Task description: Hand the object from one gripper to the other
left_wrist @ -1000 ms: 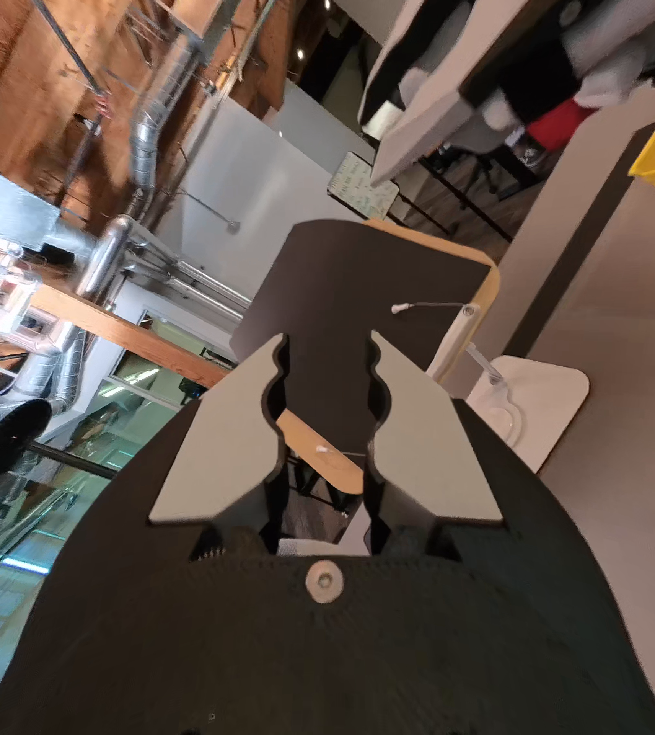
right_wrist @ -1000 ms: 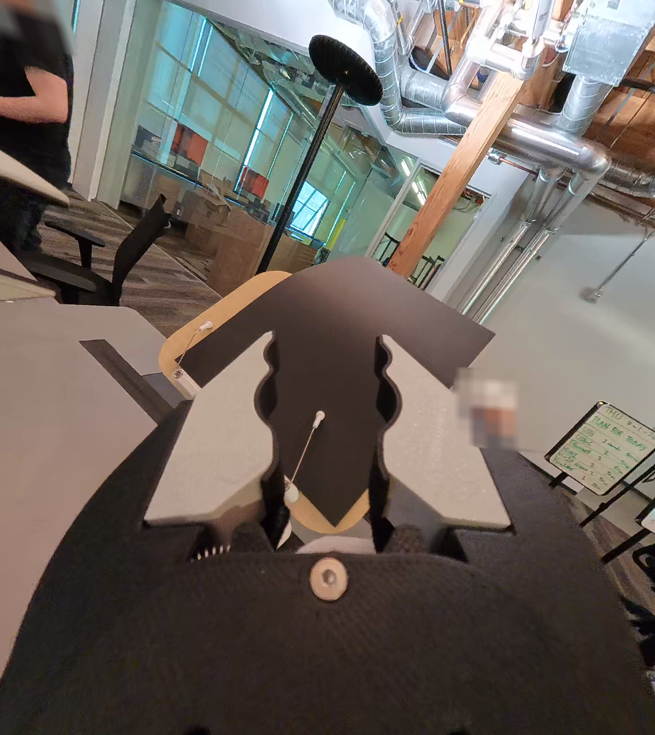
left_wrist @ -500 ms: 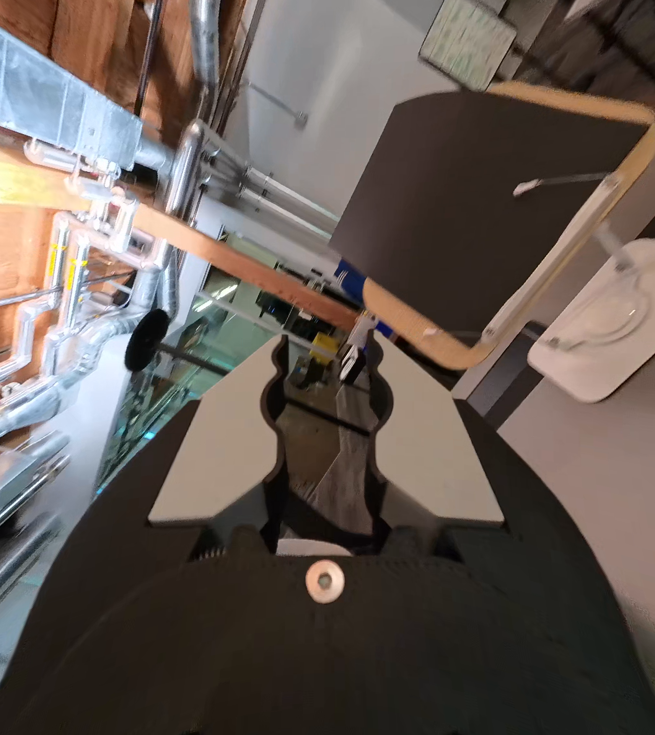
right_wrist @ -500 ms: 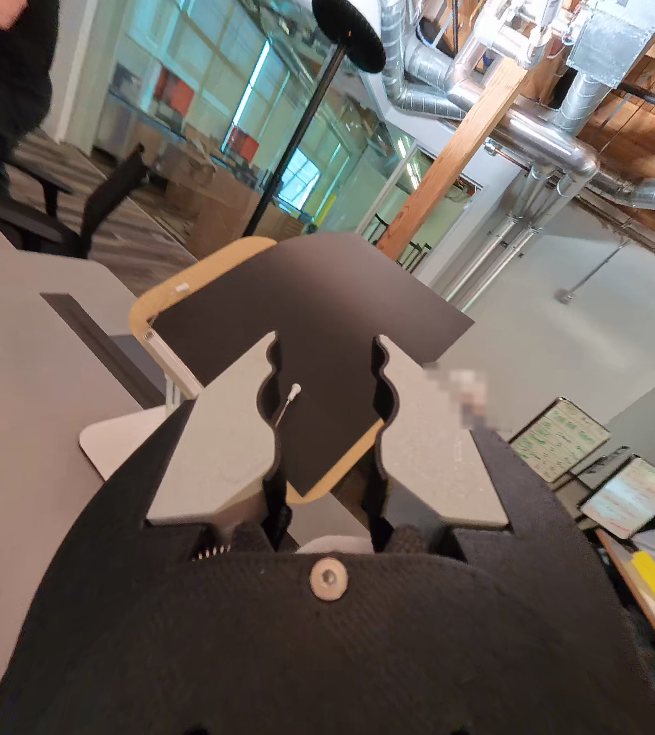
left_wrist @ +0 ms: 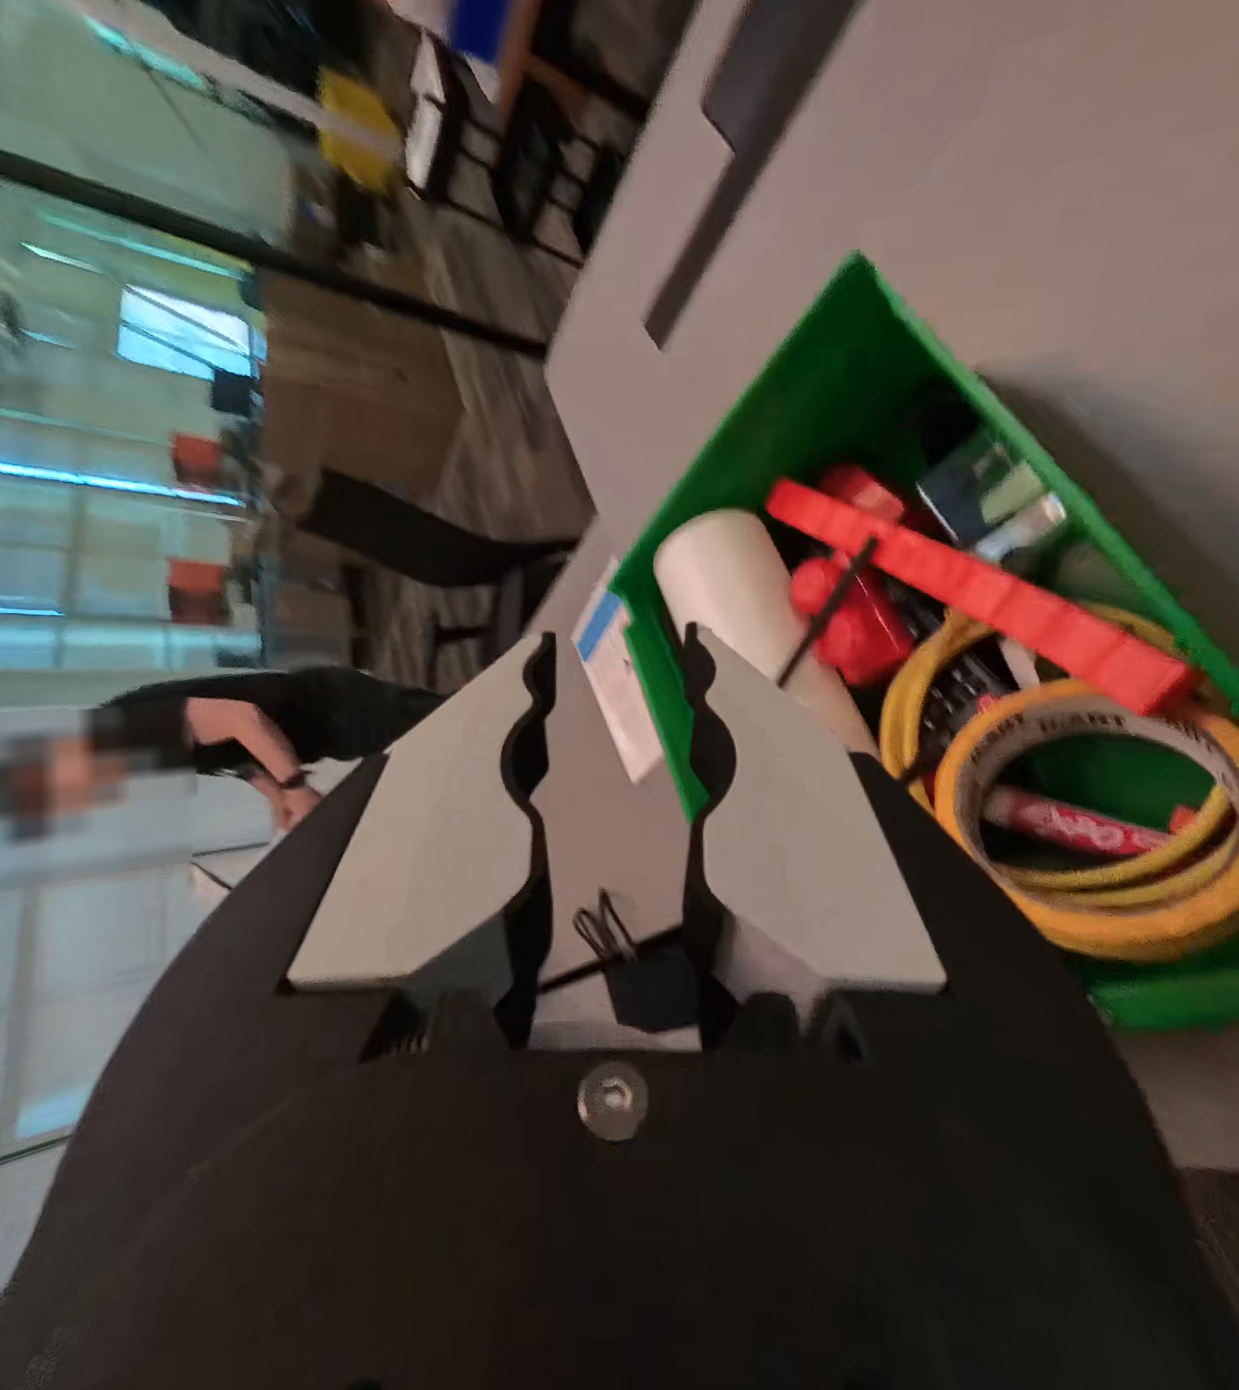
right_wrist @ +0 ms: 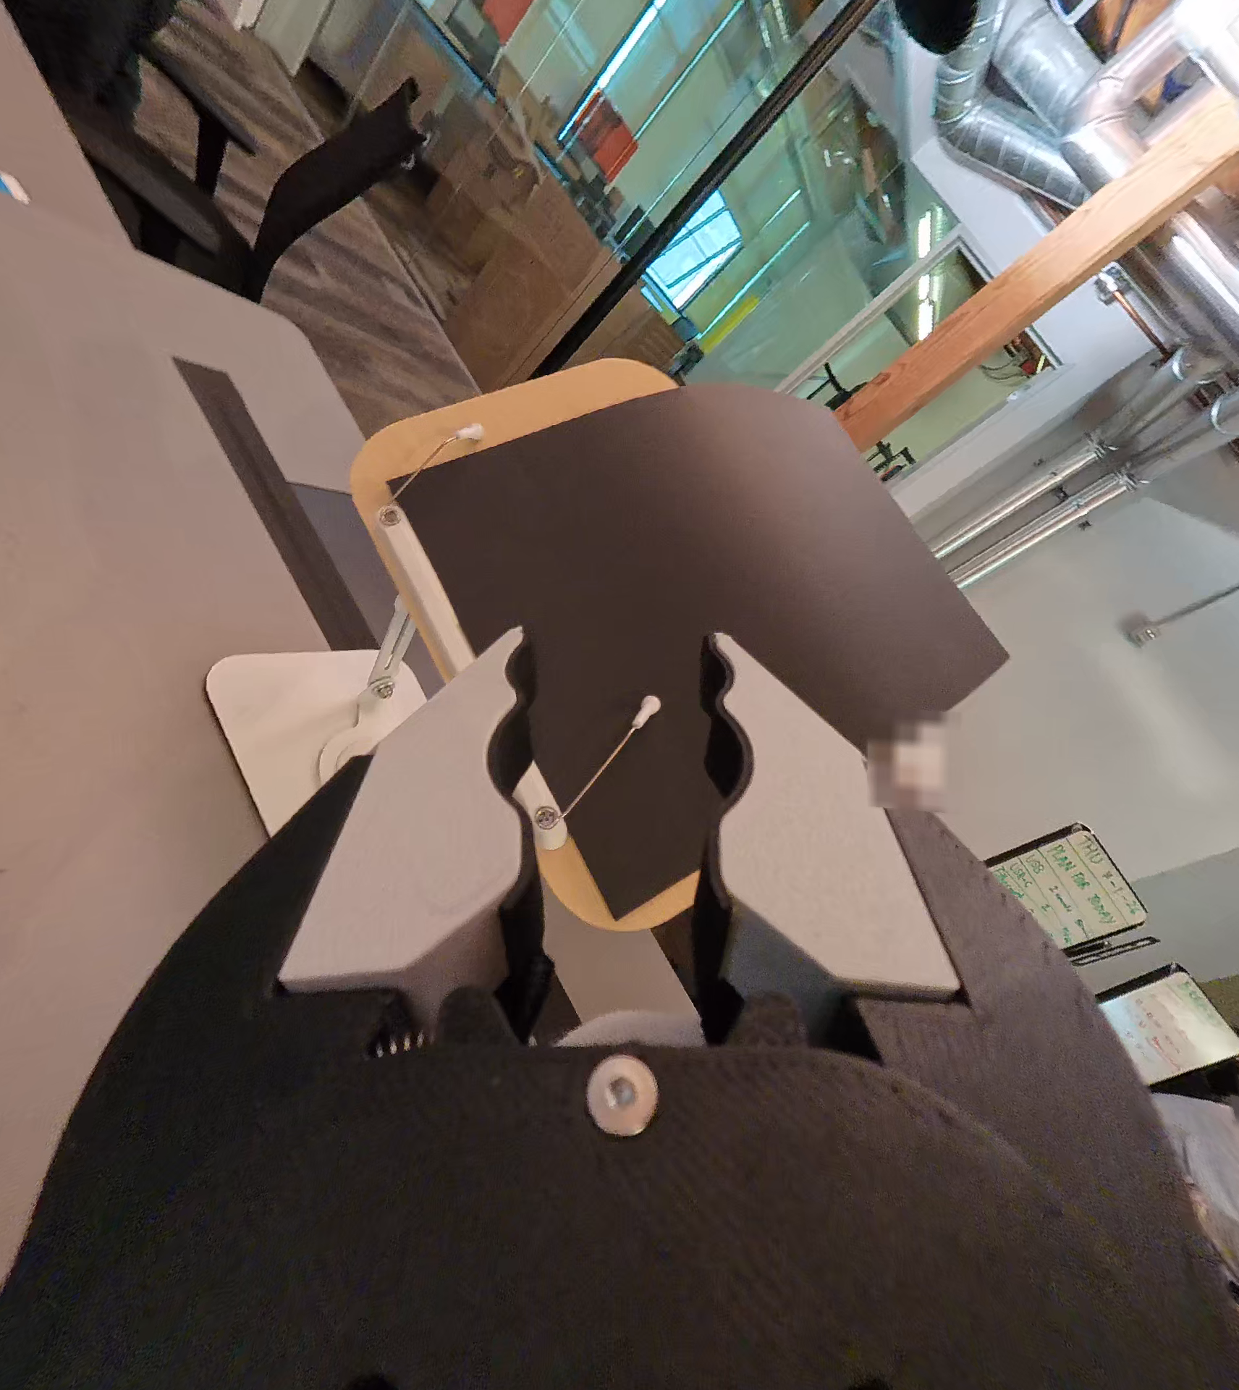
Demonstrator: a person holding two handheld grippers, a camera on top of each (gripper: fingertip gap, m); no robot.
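My left gripper (left_wrist: 618, 635) is open and empty, pointing down at the grey table (left_wrist: 1052, 188). A small black binder clip (left_wrist: 643, 978) lies on the table low between its fingers, touching neither. A green bin (left_wrist: 774, 406) just right of the fingers holds a white roll (left_wrist: 737, 594), a red bar (left_wrist: 977, 594), yellow tape rolls (left_wrist: 1128, 925) and a red marker (left_wrist: 1075, 823). My right gripper (right_wrist: 615, 638) is open and empty, facing a black board (right_wrist: 646, 541) on a stand. Neither gripper shows in the other's view.
The board stand has a wooden backing and a white base plate (right_wrist: 278, 707) on the grey table (right_wrist: 75, 526). A person's arm (left_wrist: 263, 722) shows at the left beyond the table edge. An office chair (right_wrist: 331, 173) and whiteboards (right_wrist: 1068, 895) stand farther off. One gripper's finger ends stand about 45 cm off the other's.
The left gripper has swung from facing the ceiling and the board stand down to the table and the green bin. The right gripper has tilted and moved closer to the board stand. Both stay open.
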